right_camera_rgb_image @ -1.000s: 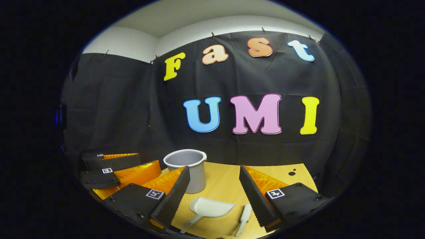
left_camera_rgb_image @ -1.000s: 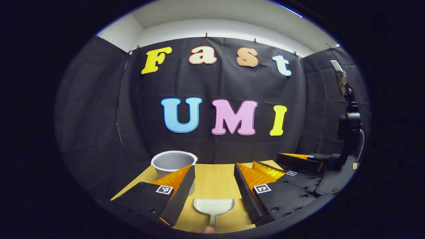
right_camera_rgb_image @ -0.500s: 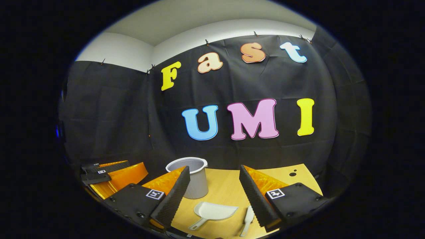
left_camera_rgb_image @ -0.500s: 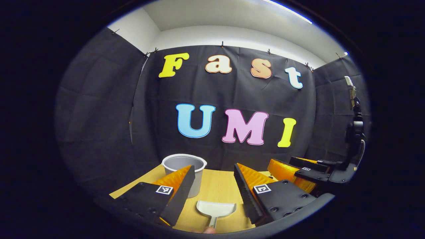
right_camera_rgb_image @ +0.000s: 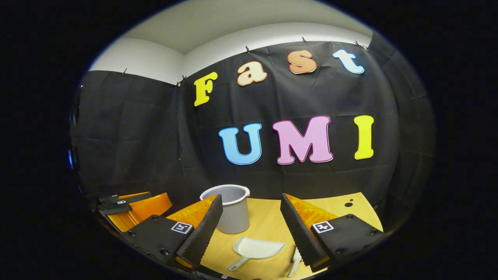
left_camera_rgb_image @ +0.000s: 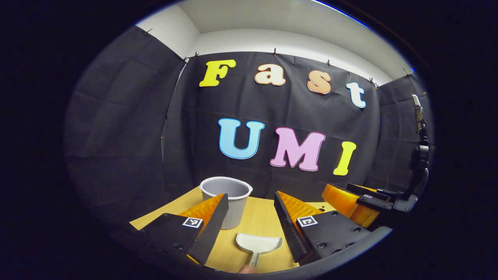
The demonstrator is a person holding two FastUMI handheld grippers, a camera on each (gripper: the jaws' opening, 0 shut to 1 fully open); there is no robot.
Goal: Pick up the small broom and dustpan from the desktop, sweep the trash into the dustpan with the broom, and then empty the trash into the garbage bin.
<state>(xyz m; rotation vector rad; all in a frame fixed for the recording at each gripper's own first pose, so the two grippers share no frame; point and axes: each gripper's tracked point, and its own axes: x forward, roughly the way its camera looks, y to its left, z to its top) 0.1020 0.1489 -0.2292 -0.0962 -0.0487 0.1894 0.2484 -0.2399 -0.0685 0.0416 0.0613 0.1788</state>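
I see even overhead light brightest along the white wall (left_camera_rgb_image: 288,39) above the black cloth (right_camera_rgb_image: 128,132), soft shadows on the wooden desktop (right_camera_rgb_image: 268,221), glossy glare on my orange finger panels, strong fisheye bending at the edges, centre sharp.

Nothing readable here tbh. Only markings are the little black-and-white square tags on each tool's fingers (left_camera_rgb_image: 192,222) (right_camera_rgb_image: 321,227), and those are patterns, not text.
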